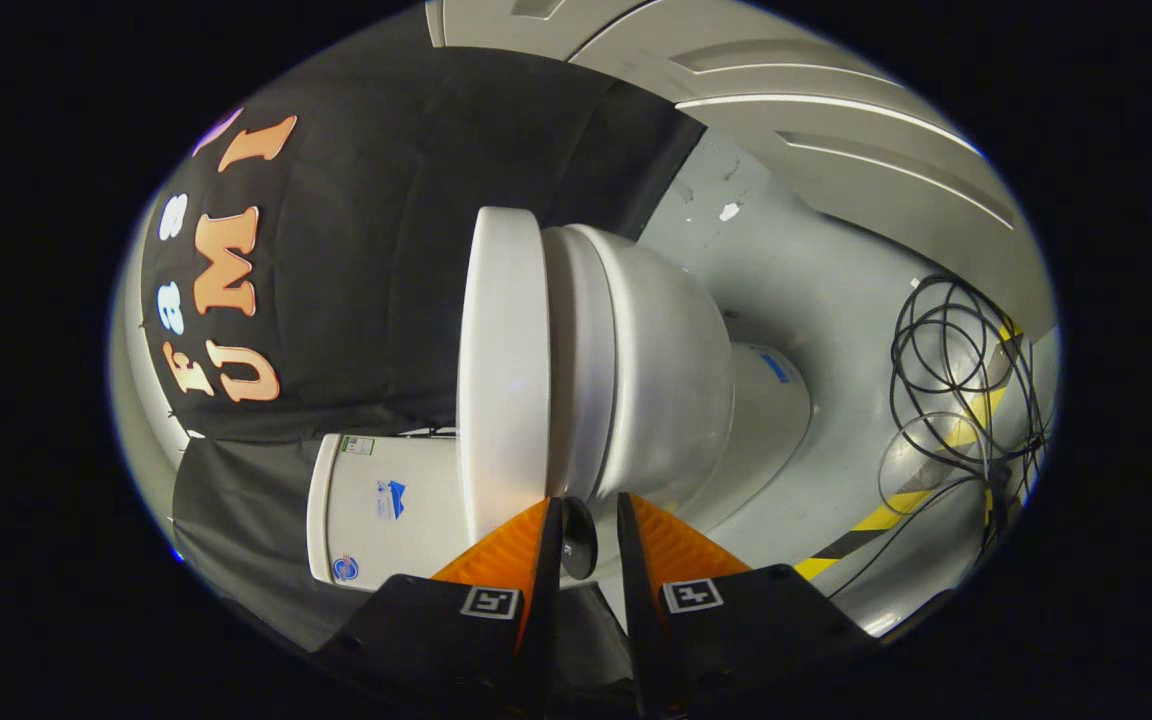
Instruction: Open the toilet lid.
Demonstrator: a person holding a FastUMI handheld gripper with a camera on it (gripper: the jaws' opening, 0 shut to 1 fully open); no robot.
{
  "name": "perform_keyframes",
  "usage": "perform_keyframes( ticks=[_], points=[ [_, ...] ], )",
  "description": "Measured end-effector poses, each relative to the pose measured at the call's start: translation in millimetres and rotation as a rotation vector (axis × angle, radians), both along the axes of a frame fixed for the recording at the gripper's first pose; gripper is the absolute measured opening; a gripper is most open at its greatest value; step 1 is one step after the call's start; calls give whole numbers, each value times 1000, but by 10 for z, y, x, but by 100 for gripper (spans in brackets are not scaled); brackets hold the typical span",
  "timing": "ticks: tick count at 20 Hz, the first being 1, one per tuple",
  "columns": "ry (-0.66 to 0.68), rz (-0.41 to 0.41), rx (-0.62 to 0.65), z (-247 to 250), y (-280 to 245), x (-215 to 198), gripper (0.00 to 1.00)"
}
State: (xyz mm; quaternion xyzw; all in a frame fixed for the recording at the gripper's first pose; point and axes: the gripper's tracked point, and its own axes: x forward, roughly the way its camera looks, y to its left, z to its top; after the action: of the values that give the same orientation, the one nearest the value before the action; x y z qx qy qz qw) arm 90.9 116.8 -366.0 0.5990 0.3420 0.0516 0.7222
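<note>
White glossy plastic toilet lid (502, 370) is lying closed just ahead; my hand-held gripper (591, 520) is gaping narrowly, holding nothing; I'm risking slipping off its smooth rim.

A: How is the scene lit?
B: Even, cool light is cast from overhead; soft sheen is seen on the toilet lid (502, 370) and bowl (666, 370).
A: And sharpness?
B: Lines are bent by strong distortion toward the rim. The fingers (514, 560) are slightly blurred and shadowed.
</note>
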Motion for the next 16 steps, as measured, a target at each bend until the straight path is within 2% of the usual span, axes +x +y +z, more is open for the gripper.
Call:
perform_keyframes(
  ticks=[1, 3, 4, 5, 8, 13, 16],
  points=[
    [-8, 1, 8, 36, -2, -11, 38],
    [-27, 12, 0, 60, 36, 18, 21],
    [-45, 5, 14, 124, -33, 4, 20],
    [-53, 10, 4, 128, -1, 10, 10],
    [-33, 0, 12, 147, 20, 11, 9],
    [28, -72, 200, 153, 20, 7, 8],
    [18, -64, 150, 191, 19, 53, 8]
  ],
)
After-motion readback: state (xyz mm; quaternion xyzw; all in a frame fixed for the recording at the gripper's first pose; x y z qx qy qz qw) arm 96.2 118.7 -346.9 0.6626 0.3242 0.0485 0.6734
